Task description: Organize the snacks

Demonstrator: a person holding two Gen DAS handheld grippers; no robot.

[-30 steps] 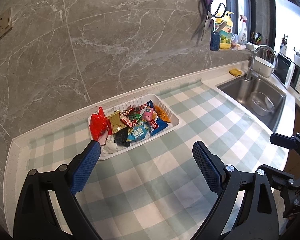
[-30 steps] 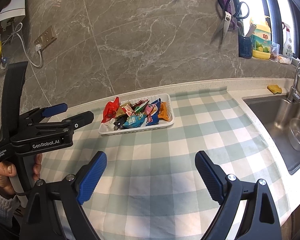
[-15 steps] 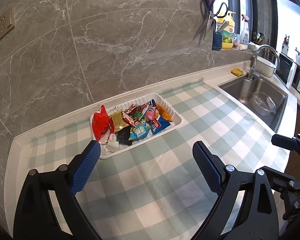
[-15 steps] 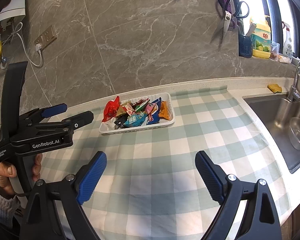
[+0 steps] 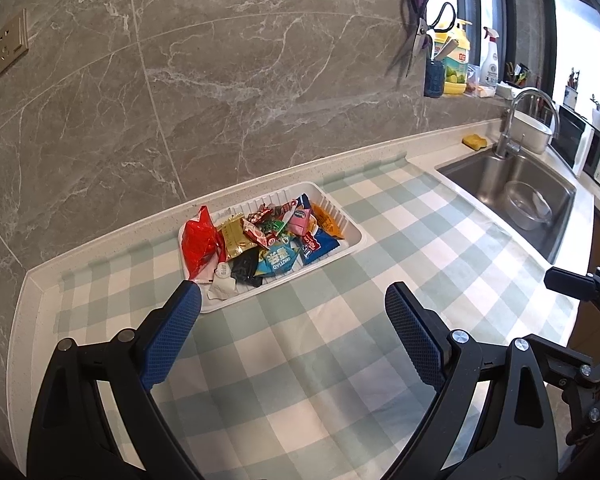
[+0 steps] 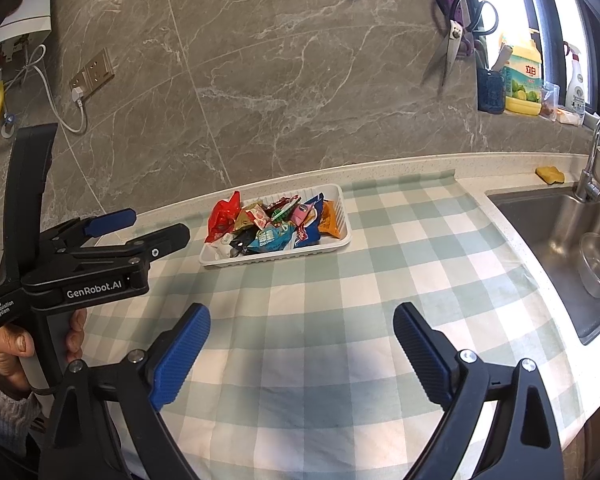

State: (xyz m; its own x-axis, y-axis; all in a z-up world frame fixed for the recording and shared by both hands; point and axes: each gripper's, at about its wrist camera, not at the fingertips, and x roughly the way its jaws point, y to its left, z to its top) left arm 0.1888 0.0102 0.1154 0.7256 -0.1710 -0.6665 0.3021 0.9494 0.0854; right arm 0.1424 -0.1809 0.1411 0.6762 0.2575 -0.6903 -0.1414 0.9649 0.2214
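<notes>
Centrally in both views, a white tray [image 5: 352,236] filled with mixed snack packets [image 5: 276,240] rests on the checked cloth [image 5: 300,340] covering the surface, close to the grey marble wall. Left tool [image 5: 292,320]: released, blue pads spread wide at the lower frame, nothing between them; its left pad [image 5: 172,340] overlaps the tray's near corner in the picture, though actual contact cannot be judged. Right tool [image 6: 302,344]: likewise released and holding nothing, well short of the tray.

Only the right wrist view shows the left tool from outside [image 6: 112,240], at the left of the frame, gripped by a hand [image 6: 8,356] with a grey sleeve; its lettering reads "GenRobot.AI". That view alone also shows a wall socket with a white plug [image 6: 92,76] at upper left. Only the left wrist view shows a microwave [image 5: 596,152] at the right edge, and part of the right tool's body at lower right.

Both views include the sink [image 6: 556,240] with a glass bowl [image 6: 598,264] inside, a yellow sponge [image 6: 550,175], and scissors [image 6: 454,40] hanging on the wall.

Most packet labels are too small to read; packets lower in the pile are hidden by those above
</notes>
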